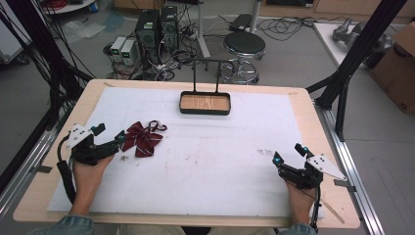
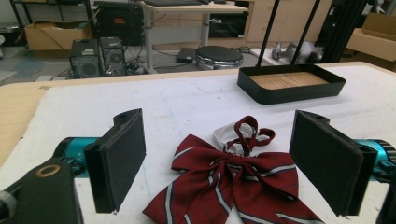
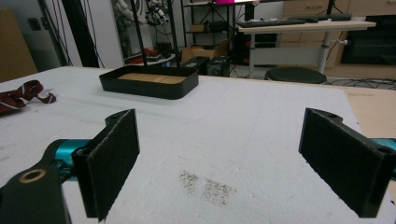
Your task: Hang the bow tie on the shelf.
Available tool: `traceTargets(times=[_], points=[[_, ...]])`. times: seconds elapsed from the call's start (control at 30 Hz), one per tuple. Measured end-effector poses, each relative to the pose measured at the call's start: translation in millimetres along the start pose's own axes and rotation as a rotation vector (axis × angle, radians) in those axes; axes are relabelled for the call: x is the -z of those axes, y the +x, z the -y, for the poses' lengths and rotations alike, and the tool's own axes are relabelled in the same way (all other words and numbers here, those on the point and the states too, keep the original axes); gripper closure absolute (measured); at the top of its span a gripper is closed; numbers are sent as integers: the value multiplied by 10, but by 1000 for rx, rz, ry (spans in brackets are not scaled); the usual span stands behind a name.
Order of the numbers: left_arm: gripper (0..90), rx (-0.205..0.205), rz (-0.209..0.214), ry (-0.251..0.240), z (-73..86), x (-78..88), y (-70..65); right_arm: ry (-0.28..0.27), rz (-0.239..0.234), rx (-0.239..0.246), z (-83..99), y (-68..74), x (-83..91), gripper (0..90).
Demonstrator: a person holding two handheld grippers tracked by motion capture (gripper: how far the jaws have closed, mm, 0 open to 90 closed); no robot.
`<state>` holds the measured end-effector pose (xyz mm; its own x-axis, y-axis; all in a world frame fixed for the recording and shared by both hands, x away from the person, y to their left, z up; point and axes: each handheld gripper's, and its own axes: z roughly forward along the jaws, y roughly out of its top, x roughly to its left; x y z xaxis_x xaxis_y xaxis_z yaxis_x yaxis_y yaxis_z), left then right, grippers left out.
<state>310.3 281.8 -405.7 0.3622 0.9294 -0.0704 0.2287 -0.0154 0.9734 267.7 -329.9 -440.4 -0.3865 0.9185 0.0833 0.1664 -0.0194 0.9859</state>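
A dark red striped bow tie (image 1: 142, 138) with a looped strap lies flat on the white mat, left of centre. My left gripper (image 1: 110, 132) is open right beside it. In the left gripper view, the bow tie (image 2: 233, 186) lies between and just ahead of the wide-apart jaws of that gripper (image 2: 219, 154), untouched by either pad. My right gripper (image 1: 288, 152) rests open near the mat's right front. Its jaws (image 3: 224, 158) stand wide over bare mat, with the bow tie (image 3: 18, 98) far off to the left.
A black tray (image 1: 204, 111) with a wooden floor and an upright handle stands at the back centre of the mat (image 1: 220, 161). A dark smudge (image 1: 265, 152) marks the mat near my right gripper. Beyond the table are a stool (image 1: 244, 45) and computer towers (image 1: 156, 29).
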Motion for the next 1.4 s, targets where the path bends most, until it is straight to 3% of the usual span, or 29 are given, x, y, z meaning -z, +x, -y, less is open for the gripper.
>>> traceTargets(times=[0.8, 1.07, 1.23, 1.4], points=[[261, -13, 70, 61, 91, -398, -45, 10, 3, 2, 2, 5, 0, 114], [256, -28, 84, 141, 86, -634, -68, 10, 1, -3, 2, 6, 0, 114], [264, -34, 75, 235, 198, -808, -83, 8, -1, 1, 2, 4, -2, 114], [272, -37, 68, 276, 214, -891, -81, 8, -3, 2, 1, 4, -4, 114]])
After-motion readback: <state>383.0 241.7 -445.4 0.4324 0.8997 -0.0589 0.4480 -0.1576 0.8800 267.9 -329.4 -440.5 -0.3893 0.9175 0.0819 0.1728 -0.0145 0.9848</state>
